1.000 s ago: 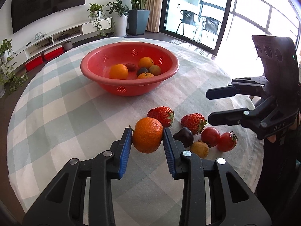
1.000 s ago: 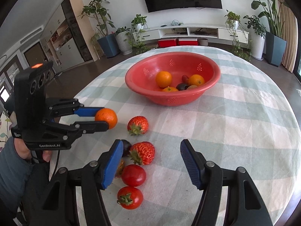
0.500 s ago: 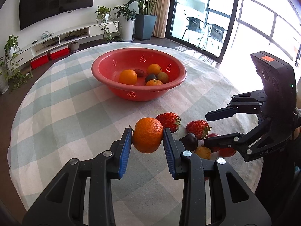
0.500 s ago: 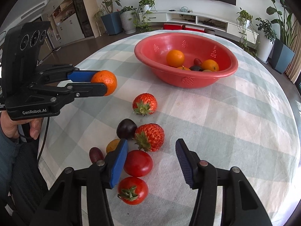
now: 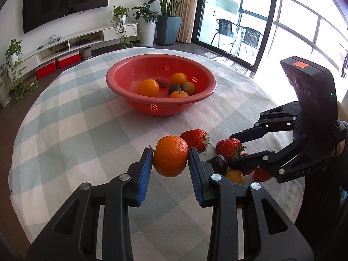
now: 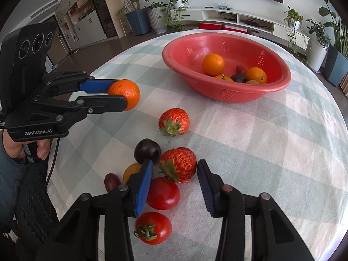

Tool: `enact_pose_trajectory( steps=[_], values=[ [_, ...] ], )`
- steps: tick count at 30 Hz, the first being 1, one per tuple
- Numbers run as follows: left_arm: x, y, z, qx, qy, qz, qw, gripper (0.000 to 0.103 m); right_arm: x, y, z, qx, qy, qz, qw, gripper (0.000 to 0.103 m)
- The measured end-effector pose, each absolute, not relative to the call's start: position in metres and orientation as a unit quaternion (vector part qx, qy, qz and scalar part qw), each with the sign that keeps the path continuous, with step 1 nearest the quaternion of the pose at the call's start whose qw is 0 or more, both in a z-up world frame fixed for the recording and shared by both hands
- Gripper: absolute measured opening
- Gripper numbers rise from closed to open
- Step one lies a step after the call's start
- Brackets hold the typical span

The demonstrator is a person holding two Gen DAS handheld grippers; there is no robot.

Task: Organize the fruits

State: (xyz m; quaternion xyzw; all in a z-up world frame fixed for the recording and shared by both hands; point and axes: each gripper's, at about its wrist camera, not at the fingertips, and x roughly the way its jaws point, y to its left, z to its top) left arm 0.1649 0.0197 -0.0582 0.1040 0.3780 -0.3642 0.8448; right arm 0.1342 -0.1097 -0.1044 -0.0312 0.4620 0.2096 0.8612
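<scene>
Left gripper [image 5: 170, 163] clamped on the orange [image 5: 170, 159], held above the checked tablecloth [image 5: 87, 134], short of the red bowl [image 5: 161, 106]. Right gripper [image 6: 174, 179] spread apart over a strawberry [image 6: 178, 164].

My left cam looks low across the table [image 5: 65, 130] toward the bowl [image 5: 161, 106]; my right cam faces it too, closer over the fruit.

- Red bowl [image 5: 202, 93]: smooth, slightly glossy plastic.
- Table [image 6: 282, 152]: matt checked cloth cover.
- Tomatoes [image 6: 164, 193]: glossy skin.
- Orange [image 5: 170, 158]: dimpled matt peel.
</scene>
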Motion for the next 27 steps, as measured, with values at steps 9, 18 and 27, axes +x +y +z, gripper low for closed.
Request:
enact_pose_trajectory(
  steps=[9, 18, 27],
  values=[
    [0.166, 0.018, -0.059, 0.102, 0.378, -0.363, 0.846, 0.032, 0.13, -0.113, -0.102, -0.023, 0.456, 0.208, 0.865, 0.037],
    [0.165, 0.022, -0.056, 0.094, 0.371, -0.36, 0.851, 0.032, 0.122, -0.143, -0.061, 0.016, 0.405, 0.195, 0.893, 0.037],
    [0.166, 0.031, -0.048, 0.067, 0.359, -0.353, 0.861, 0.032, 0.153, -0.147, 0.008, -0.028, 0.314, 0.159, 0.936, 0.037]
  ],
)
